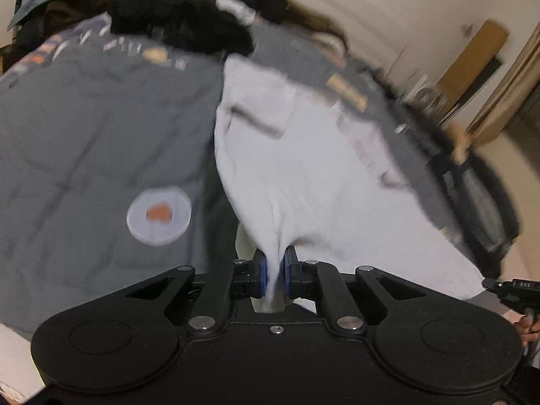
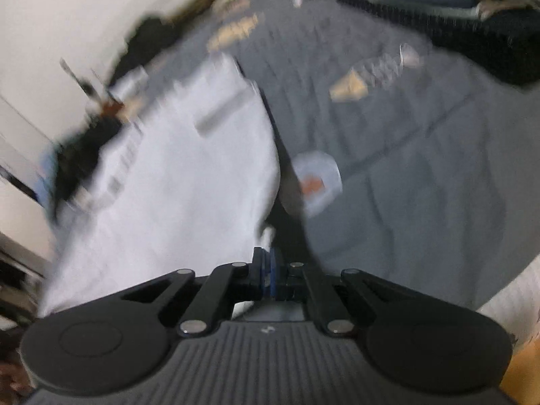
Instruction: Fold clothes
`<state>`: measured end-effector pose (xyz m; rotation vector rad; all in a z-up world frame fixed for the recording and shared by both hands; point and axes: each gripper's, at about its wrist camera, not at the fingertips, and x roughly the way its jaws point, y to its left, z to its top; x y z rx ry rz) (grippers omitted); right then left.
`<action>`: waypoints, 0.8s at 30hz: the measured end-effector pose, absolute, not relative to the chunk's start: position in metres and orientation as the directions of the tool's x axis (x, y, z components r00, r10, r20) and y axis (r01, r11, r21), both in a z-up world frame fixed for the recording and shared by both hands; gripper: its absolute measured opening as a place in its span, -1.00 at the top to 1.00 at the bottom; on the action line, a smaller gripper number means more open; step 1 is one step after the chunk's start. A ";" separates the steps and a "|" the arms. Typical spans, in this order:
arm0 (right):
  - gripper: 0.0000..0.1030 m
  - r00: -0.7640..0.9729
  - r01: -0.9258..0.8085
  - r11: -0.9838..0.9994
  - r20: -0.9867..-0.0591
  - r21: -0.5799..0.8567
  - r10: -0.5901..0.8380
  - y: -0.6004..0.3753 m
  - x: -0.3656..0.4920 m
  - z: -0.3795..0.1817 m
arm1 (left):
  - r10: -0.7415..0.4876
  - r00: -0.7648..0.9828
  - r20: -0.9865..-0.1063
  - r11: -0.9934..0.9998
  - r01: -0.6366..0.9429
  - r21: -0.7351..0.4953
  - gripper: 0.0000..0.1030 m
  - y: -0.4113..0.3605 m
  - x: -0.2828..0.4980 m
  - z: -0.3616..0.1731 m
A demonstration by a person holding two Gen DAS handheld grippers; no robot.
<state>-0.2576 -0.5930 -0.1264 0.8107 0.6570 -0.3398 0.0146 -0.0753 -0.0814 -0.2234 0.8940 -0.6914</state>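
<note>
- Left gripper (image 1: 273, 275): jaws pinching a bunched edge of the white garment (image 1: 303, 175), cloth pulling taut up out of the blue pads (image 1: 262, 275).
- Right gripper (image 2: 266, 271): jaws pressing together, a small tip of white cloth showing just at the pads; both views blurring.
- White garment: lying spread on the grey bedcover (image 1: 84, 141), its near edge lifting.
- Pile of dark clothes (image 1: 189, 17): sitting at the bedcover's far end.
</note>
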 end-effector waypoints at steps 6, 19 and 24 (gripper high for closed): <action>0.96 0.748 0.473 0.741 -0.661 0.477 -0.053 -0.598 -0.260 -0.087 | -0.539 0.384 -0.750 0.802 0.506 -0.317 0.82 -0.089 0.021 -0.087; 0.86 0.495 0.498 0.855 -0.857 0.142 -0.145 -0.591 -0.222 -0.132 | -0.419 0.315 -0.852 0.830 0.513 -0.219 0.13 -0.108 0.023 -0.139; 0.47 0.472 0.482 0.869 -0.869 0.115 -0.147 -0.593 -0.210 -0.146 | -0.416 0.275 -0.867 0.822 0.522 -0.229 0.13 -0.115 0.026 -0.147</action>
